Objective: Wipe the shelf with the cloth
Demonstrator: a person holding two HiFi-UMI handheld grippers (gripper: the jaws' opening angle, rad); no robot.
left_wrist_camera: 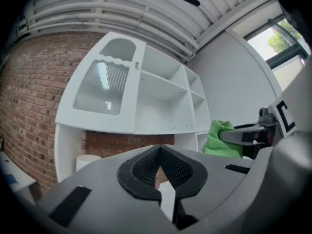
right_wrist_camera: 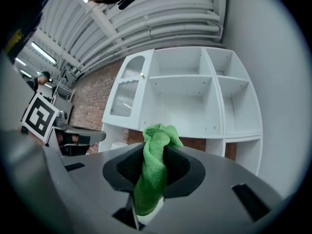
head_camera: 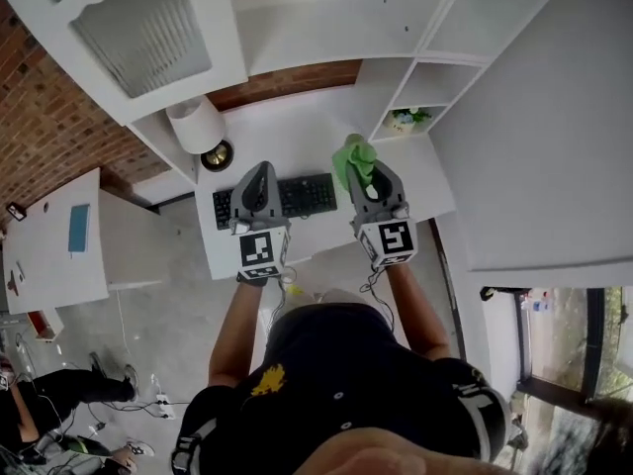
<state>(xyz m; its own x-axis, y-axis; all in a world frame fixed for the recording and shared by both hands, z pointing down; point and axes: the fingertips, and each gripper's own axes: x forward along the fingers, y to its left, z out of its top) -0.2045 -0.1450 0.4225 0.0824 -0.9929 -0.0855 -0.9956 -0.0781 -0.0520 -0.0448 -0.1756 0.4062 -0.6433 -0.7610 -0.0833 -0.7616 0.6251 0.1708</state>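
Observation:
The white shelf unit (head_camera: 326, 28) rises behind the white desk (head_camera: 297, 132); it also fills the left gripper view (left_wrist_camera: 161, 89) and the right gripper view (right_wrist_camera: 195, 82), its cubbies bare. My right gripper (head_camera: 368, 166) is shut on a green cloth (head_camera: 354, 158), which bunches up between the jaws (right_wrist_camera: 155, 169) and pokes out above them. It is held level over the desk, short of the shelf. My left gripper (head_camera: 259, 178) is beside it over the keyboard, its jaws (left_wrist_camera: 159, 150) shut with nothing in them. From the left gripper view the cloth (left_wrist_camera: 222, 138) shows at the right.
A black keyboard (head_camera: 297, 196) lies on the desk under the grippers. A white lamp shade (head_camera: 198, 125) stands at the desk's back left. A small plant (head_camera: 407, 118) sits in a low cubby. Brick wall (head_camera: 49, 127) and a white side table (head_camera: 49, 250) lie to the left.

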